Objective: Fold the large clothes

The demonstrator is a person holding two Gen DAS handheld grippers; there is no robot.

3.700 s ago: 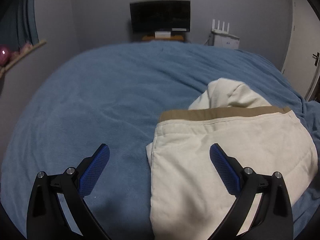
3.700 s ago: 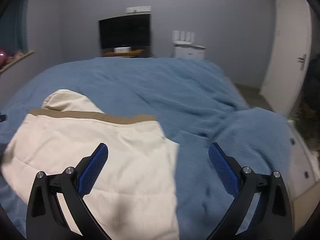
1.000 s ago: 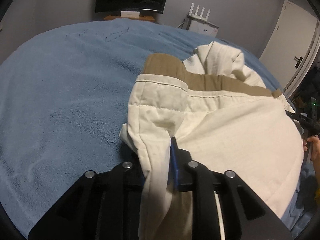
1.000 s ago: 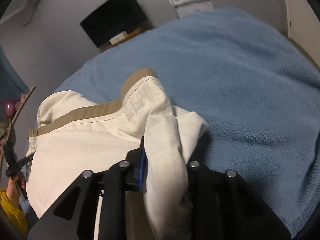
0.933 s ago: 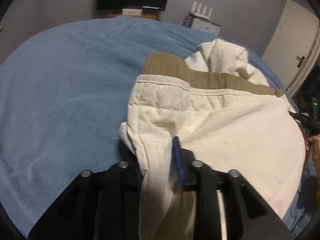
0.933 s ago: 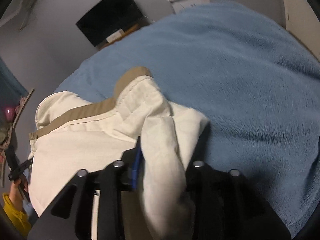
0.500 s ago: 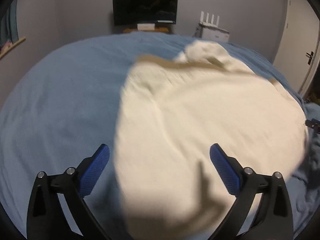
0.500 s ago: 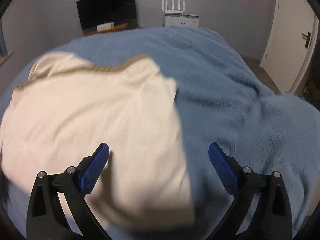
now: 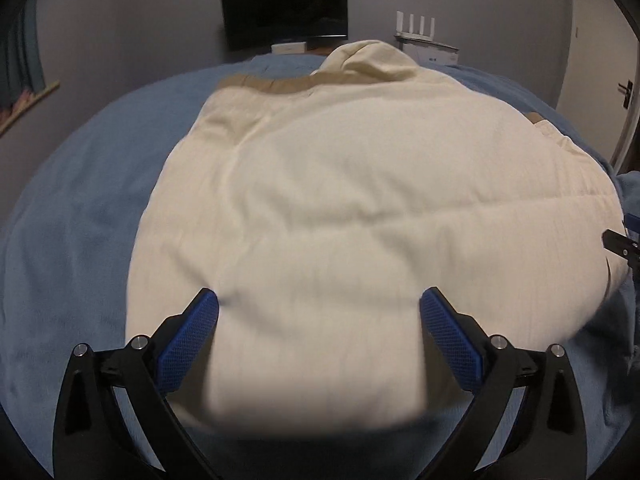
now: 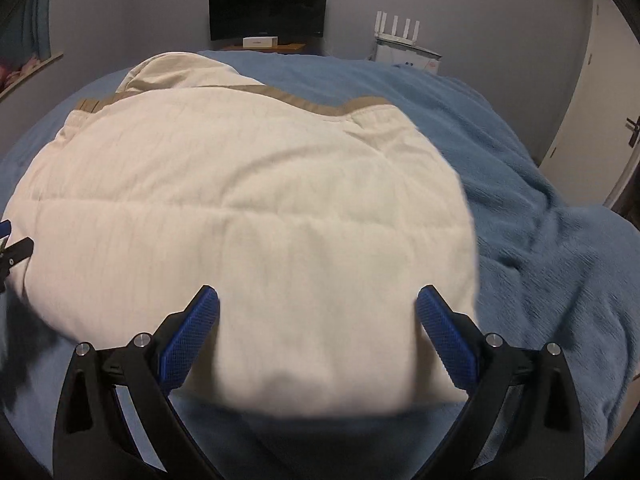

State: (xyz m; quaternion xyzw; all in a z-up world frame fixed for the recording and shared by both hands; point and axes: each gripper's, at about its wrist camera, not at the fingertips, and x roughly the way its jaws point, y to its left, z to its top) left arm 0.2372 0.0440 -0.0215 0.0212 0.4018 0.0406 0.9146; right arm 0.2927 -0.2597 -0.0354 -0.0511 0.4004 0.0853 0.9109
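A large cream quilted garment (image 9: 360,216) with a tan band (image 9: 272,82) along its far edge lies folded and spread on the blue bed; it also shows in the right wrist view (image 10: 248,216). My left gripper (image 9: 318,340) is open and empty, hovering over the garment's near left part. My right gripper (image 10: 318,340) is open and empty over its near right part. The near edge of the garment is blurred in both views. The right gripper's tip (image 9: 620,242) shows at the right edge of the left wrist view.
The blue blanket (image 9: 80,208) covers the bed and bunches up at the right (image 10: 560,248). A dark monitor (image 9: 284,14) and a white router (image 9: 420,24) stand by the far wall. A white door (image 10: 592,112) is at the right.
A second ago both grippers were shut on folds of the garment. They have since let go, opened wide and pulled back, and the garment now lies flat on the bed.
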